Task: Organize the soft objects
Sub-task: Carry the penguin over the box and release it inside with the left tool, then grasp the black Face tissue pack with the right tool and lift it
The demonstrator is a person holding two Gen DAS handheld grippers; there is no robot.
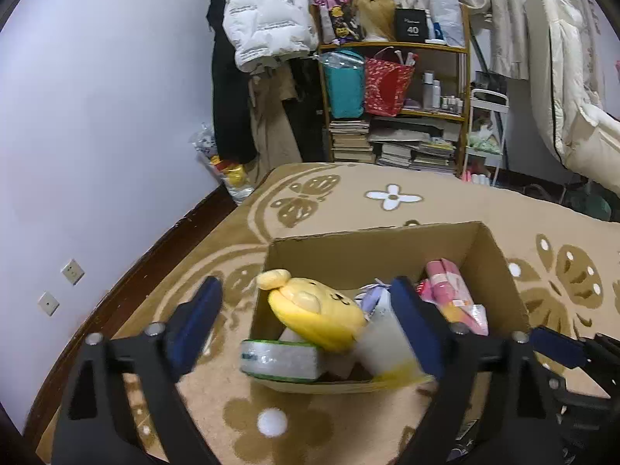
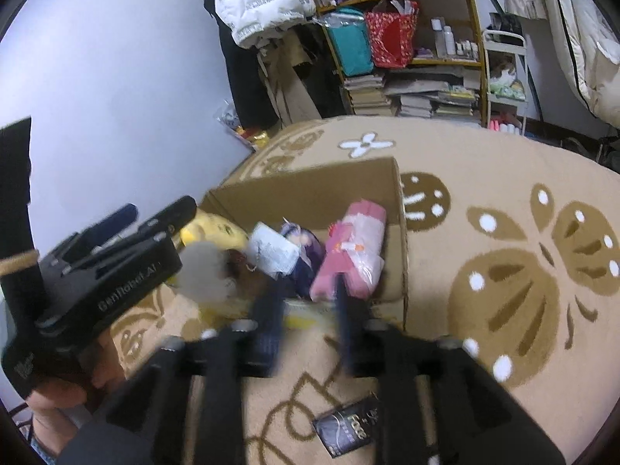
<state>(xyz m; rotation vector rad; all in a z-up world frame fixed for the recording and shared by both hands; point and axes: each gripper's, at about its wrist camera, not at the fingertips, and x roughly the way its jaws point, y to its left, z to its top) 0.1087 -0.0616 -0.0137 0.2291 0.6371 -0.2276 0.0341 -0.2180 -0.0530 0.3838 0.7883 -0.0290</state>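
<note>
An open cardboard box stands on the patterned rug. In it lie a yellow plush toy, a pink soft pack, a purple doll and a grey-white soft thing. A green-edged pack rests on the box's near left rim. My left gripper is open and empty, its fingers straddling the box's near side. My right gripper is open and empty at the near edge of the box, just below the pink pack. The left gripper also shows in the right wrist view.
A small dark packet lies on the rug near me. A shelf with bags, bottles and stacked books stands at the back, with coats hanging to its left. A white wall runs along the left. Bedding hangs at the right.
</note>
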